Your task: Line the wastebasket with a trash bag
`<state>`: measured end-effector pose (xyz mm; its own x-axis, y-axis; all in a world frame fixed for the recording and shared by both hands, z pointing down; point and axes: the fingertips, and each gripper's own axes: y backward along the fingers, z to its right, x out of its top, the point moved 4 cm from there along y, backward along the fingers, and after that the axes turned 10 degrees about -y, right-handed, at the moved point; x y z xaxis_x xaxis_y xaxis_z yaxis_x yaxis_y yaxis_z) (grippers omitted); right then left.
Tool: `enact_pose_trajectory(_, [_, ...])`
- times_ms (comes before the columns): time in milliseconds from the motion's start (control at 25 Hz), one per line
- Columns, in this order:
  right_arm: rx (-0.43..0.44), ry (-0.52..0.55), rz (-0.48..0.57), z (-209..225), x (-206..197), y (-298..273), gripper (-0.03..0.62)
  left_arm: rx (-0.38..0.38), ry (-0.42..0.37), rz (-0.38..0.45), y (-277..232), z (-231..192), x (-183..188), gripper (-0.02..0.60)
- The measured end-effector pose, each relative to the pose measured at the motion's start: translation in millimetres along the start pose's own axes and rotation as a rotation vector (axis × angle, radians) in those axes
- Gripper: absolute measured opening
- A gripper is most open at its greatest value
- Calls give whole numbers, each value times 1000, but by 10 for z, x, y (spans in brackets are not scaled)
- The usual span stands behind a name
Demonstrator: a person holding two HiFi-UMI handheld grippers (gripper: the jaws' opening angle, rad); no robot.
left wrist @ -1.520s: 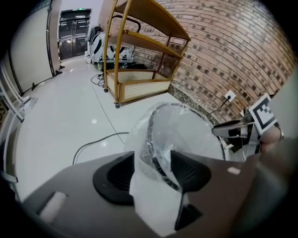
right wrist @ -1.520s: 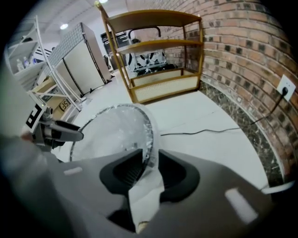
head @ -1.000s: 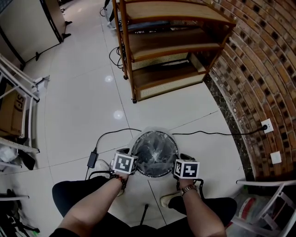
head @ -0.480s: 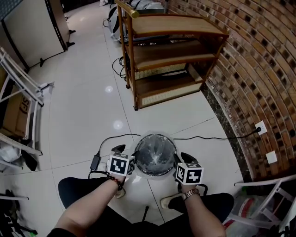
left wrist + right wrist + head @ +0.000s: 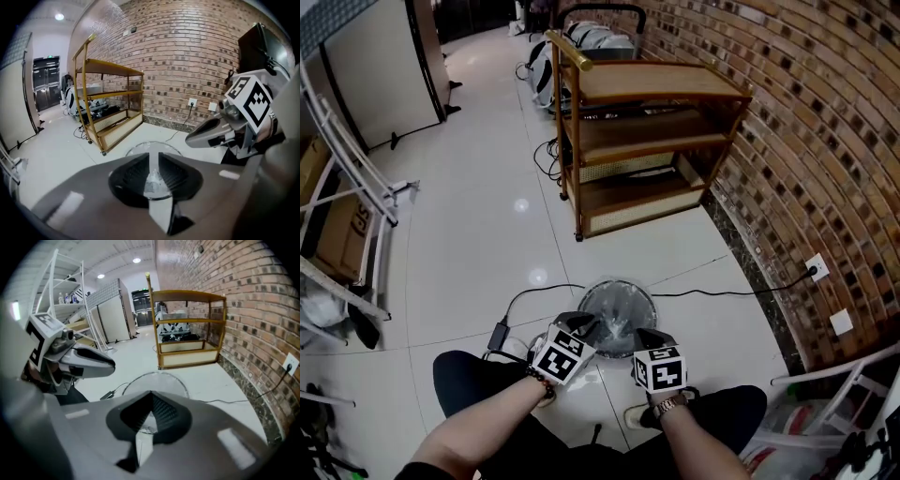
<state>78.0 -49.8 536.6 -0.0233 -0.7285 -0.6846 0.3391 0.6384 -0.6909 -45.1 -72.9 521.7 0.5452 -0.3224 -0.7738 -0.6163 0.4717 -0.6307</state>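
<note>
Both grippers have lifted from either side of the round grey wastebasket [image 5: 619, 285] and drawn together over its near rim. The left gripper [image 5: 581, 324] is closing on a wad of the clear plastic trash bag [image 5: 152, 180]. The right gripper [image 5: 645, 336] is pinched tight on the same film. The basket stands upright, mouth up, just beyond and below both grippers, with the left slightly nearer.

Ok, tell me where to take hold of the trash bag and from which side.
Pinch the trash bag at its loose clear top edge, on the near side of the wastebasket, coming down from above. The film is thin and bunched there above the round rim, so a flat pinch from your side likely catches it.
</note>
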Motion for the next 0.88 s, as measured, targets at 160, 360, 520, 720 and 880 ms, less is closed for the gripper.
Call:
enact_pose_trajectory(160, [9,-25,5,-112,4,1,2,-34,8,7,-45,190,97,3])
enact_pose_trajectory(360, [8,-35,26,-158,97,18,1,-39,-1,8,-90,252,213,3])
enact_pose_trajectory(520, [5,-30,32,-160,118,45,1,-32,-7,-3,-103,280,252,3])
enact_pose_trajectory(720, [1,-22,40,-171,139,70,1,-9,-8,-28,-119,279,189,3])
enact_pose_trajectory(880, [-5,-15,44,-174,139,80,1,1,-11,-32,-120,278,188,3])
